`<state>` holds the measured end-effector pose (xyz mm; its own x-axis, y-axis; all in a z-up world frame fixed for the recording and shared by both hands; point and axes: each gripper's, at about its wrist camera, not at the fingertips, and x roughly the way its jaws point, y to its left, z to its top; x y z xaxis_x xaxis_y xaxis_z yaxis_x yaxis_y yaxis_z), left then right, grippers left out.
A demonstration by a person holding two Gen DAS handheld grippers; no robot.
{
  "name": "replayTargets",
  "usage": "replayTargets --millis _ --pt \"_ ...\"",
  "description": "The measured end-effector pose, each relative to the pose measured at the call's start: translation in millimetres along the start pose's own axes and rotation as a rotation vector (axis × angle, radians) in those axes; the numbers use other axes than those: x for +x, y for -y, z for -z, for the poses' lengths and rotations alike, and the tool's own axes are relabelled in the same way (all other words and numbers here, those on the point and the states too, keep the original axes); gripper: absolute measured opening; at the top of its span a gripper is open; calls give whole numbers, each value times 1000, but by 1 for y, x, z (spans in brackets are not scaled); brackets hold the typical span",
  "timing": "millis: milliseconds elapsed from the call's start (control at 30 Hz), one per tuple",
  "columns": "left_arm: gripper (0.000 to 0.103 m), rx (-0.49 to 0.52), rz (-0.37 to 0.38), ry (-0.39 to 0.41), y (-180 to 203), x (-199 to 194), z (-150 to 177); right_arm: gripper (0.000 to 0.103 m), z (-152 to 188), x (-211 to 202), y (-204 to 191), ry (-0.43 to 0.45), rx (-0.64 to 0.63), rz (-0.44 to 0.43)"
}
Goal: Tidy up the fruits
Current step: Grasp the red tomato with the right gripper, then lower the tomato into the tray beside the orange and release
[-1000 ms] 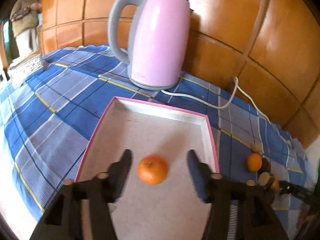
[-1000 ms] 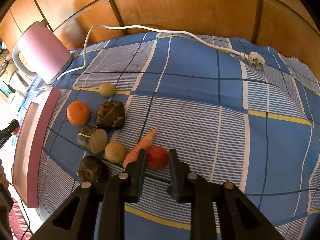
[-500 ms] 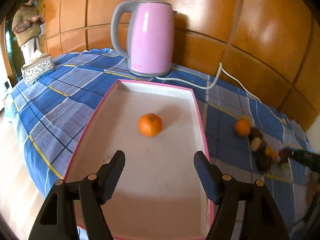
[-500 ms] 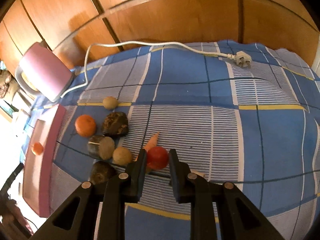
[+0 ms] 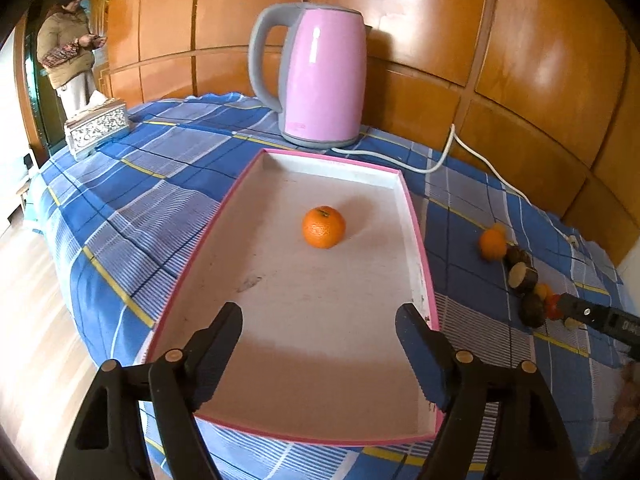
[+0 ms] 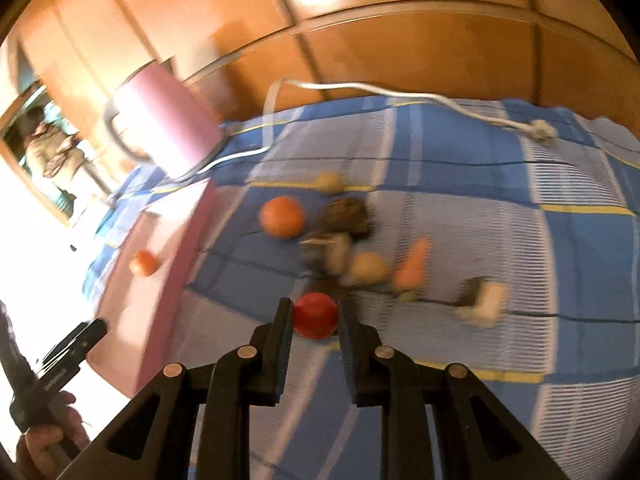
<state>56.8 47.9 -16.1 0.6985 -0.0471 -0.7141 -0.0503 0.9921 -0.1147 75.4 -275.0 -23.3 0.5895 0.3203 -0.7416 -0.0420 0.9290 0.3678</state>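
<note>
Right tongs [image 6: 316,316] grip a red tomato [image 6: 315,314], the pink tray [image 6: 160,280] lying toward frame left, while empty left tongs [image 5: 320,338] gape above its near end.

The left wrist view looks along its fingers [image 5: 224,340] from the near end of the tray [image 5: 416,224], low and close, facing the kettle [image 5: 324,76] and wood wall. The right wrist view, blurred and tilted, looks down over the cloth [image 6: 500,168] from the other side. Both share tray, kettle, cord [image 6: 360,92] and the produce row
</note>
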Motion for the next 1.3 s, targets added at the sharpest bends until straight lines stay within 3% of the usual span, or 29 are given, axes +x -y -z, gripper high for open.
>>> replayTargets --millis 433,533,600,700,900,1300 --pt "80 -79 -77 30 -37 -9 0 23 -12 40 -127 -81 -118 -264" --pt "80 -84 -77 35 -38 -9 1 24 -13 51 -150 -95 -126 -271" --pt "80 -85 -74 33 -38 -9 1 39 -12 54 -156 -91 -125 -260" --pt "80 -85 -70 30 -37 -8 1 41 -9 58 -156 -94 -99 -255" --pt "80 -80 -66 24 -34 -8 3 41 -1 47 -142 -74 -94 -197" --pt "80 -9 -44 23 -15 -11 8 48 26 10 -101 37 -220 147"
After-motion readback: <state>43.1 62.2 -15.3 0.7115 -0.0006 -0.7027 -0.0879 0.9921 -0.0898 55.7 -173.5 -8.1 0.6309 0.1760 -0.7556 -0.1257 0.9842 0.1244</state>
